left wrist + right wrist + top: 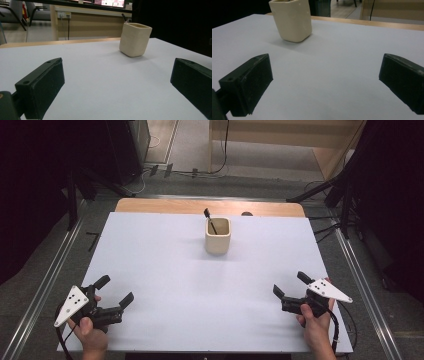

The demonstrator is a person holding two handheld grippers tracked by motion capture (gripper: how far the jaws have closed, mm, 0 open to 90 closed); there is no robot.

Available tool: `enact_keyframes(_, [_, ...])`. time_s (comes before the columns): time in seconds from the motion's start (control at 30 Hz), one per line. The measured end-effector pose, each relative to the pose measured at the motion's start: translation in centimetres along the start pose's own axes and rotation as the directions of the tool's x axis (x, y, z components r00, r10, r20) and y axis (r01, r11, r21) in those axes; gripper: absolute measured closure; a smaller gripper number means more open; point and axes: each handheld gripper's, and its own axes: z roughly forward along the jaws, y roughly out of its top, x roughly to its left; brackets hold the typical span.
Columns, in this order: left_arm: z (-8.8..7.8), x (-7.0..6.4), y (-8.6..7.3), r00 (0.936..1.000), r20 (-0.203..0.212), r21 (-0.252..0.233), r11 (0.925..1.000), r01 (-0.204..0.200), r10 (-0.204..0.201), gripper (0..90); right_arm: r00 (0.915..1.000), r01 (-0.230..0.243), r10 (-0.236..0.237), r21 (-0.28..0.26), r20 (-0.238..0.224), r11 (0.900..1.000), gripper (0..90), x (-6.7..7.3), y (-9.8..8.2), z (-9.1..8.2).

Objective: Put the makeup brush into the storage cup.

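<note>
My left hand: comes in from the bottom edge at the near left corner of the table, fingers wrapped around the gripper's handle, wrist low over the white surface
My left gripper: jaws spread wide with nothing between them; it sits low over the table and aims forward and to the right; in the left gripper view only bare white tabletop lies between the two black pads
My right hand: comes in from the bottom edge at the near right corner, closed around the handle, cable trailing off behind it
My right gripper: jaws also spread wide and holding nothing; it aims forward and to the left; in the right gripper view the gap between the pads shows bare tabletop
Cup: a cream, square-sided ceramic cup with rounded corners, standing upright on the far middle of the table, well apart from both grippers and roughly midway between them across the table; in the left gripper view it stands ahead and to the right, in the right gripper view ahead and to the left
In the cup: one thin dark utensil leaning against the far left of the rim, its dark tip sticking out above it; I cannot tell what kind it is
Table: white sheet over a wooden top whose bare strip shows along the far edge
Count: two grippers, one cup, one utensil
</note>
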Motion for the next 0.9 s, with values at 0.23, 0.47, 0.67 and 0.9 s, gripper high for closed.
enact_keyframes(0.23, [0.1,0.0,0.0,1.0,-0.004,0.001,1.0,0.0,0.0,0.0,0.9999,-0.016,0.016,-0.008,0.005,1.0,0.0,-0.6,-0.6,-1.6])
enact_keyframes(0.47, [0.1,-0.1,0.1,1.0,-0.007,0.007,1.0,-0.006,0.006,0.0,0.9994,-0.025,0.026,-0.042,0.024,0.999,0.0,-1.2,-0.5,-2.8])
enact_keyframes(0.67, [0.1,0.0,0.1,1.0,-0.01,0.008,1.0,-0.002,0.002,0.0,0.9995,-0.023,0.024,-0.042,0.019,0.999,0.0,-1.2,-0.5,-2.8])
enact_keyframes(0.9, [0.1,0.0,0.1,1.0,-0.008,0.01,0.9999,-0.004,0.004,0.0,0.9994,-0.031,0.032,-0.048,0.011,0.998,0.0,-1.2,-0.7,-2.8])
